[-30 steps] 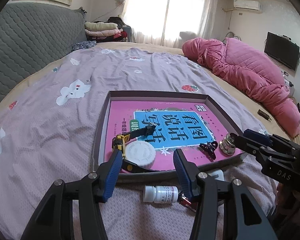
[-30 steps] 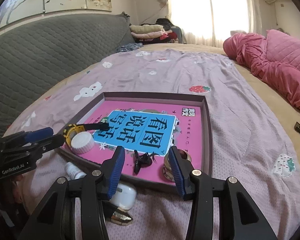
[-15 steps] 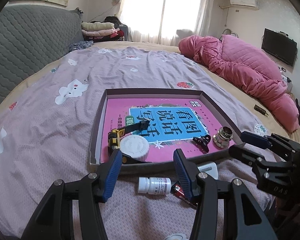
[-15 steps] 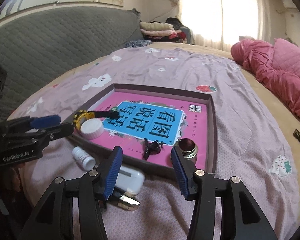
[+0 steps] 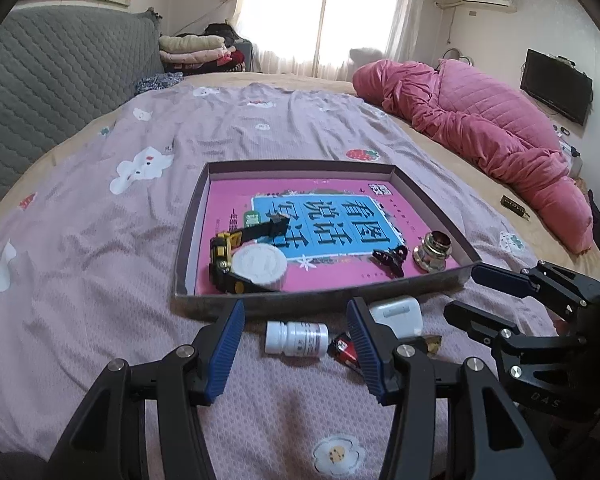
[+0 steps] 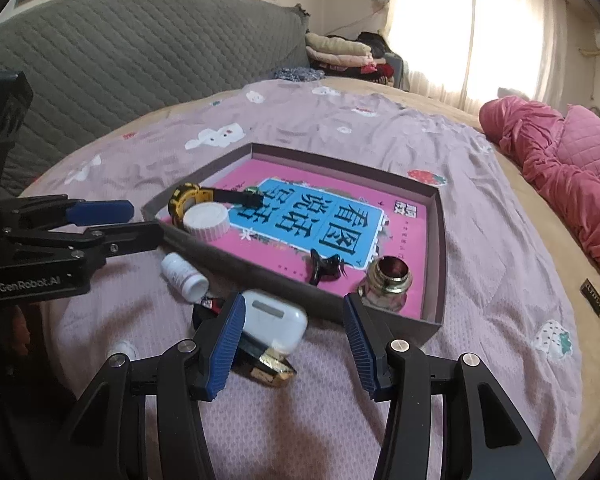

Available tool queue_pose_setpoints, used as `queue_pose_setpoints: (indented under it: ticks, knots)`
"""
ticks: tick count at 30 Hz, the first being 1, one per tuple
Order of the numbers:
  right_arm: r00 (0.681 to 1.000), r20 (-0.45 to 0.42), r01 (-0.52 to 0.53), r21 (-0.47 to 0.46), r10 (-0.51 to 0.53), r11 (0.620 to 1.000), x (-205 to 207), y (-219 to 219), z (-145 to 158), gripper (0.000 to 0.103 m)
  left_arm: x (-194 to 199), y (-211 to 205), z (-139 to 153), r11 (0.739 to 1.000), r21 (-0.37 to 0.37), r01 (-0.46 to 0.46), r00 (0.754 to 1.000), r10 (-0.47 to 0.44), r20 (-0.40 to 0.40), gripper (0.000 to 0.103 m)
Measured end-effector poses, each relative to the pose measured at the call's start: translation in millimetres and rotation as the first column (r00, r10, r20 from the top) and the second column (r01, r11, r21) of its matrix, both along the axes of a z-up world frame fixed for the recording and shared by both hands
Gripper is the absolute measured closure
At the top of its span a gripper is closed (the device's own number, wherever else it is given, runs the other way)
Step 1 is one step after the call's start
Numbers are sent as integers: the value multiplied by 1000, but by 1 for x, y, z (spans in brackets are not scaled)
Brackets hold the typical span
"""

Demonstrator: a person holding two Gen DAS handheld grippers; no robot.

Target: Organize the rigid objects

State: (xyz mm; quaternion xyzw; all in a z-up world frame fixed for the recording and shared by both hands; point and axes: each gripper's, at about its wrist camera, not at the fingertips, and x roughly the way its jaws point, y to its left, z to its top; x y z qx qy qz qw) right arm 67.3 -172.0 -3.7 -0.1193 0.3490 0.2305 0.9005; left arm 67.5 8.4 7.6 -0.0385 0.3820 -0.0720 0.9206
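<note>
Lying on the bed [image 5: 100, 240], a shallow box [image 5: 436, 208] with a pink book flat on its floor sits at the middle of both views. Inside it, toward the lower left in the left wrist view, a yellow and black tape measure [image 5: 224, 248] rests against a white round lid [image 5: 260, 264]; a black hair clip [image 5: 390, 258] and a brass fitting [image 5: 432, 250] stand toward the lower right corner of the box.

Outside the box, just below its near wall, a white pill bottle [image 5: 296, 338] lies on its side, with a small red and black thing [image 5: 344, 350] touching its right end and a white earbud case [image 5: 398, 314] just beyond. In the right wrist view the earbud case [image 6: 272, 318] lies over a dark, gold-tipped thing [image 6: 270, 370].

The left gripper [image 5: 296, 354] hangs low in its frame with fingers spread, nothing pinched; the pill bottle shows in the gap beyond them. The right gripper [image 6: 292, 344] has just been widening its fingers, which stand apart and grip nothing, its left finger [image 6: 224, 344] overlapping the earbud case in the picture. A pink quilt [image 5: 480, 128] is heaped at the upper right.
</note>
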Motion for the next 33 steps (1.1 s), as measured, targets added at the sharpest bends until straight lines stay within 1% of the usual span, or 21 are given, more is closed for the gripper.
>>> queue_pose_setpoints:
  ticks: [4,10,14,18,24,27,31,33]
  knots:
    - [1000,-10,0,-11,0,1000,-4,-3,-1,51,-6,-3,-2,1000,-14,9,1000,-10,-25,50]
    - [1000,-22,16,-26,-17,1000,-9,-11,-4,51,-12,-17,-10,998,-24,58,995,-59,-79,50]
    - [999,-25,44,-28,-44,999,-9,-20,-4,51,-15,-34,-19,995,-30,100,986,-103,-131,50]
    - [997,-35,75,-29,-76,997,-7,-28,-4,51,-15,-49,-31,993,-38,115,975,-120,-186,50]
    - [995,-35,95,8,-95,995,-6,-38,1,51,-10,-68,-44,992,-59,107,962,-119,-246,50]
    - [995,-33,90,18,-89,996,-6,-39,3,51,-5,-75,-51,995,-41,91,956,-98,-276,50]
    - [996,-31,81,22,-80,996,-7,-38,4,51,2,-84,-58,999,4,53,950,-49,-309,50]
    - [997,-30,77,26,-76,997,-7,-38,5,51,5,-85,-60,1000,9,27,948,-23,-316,50]
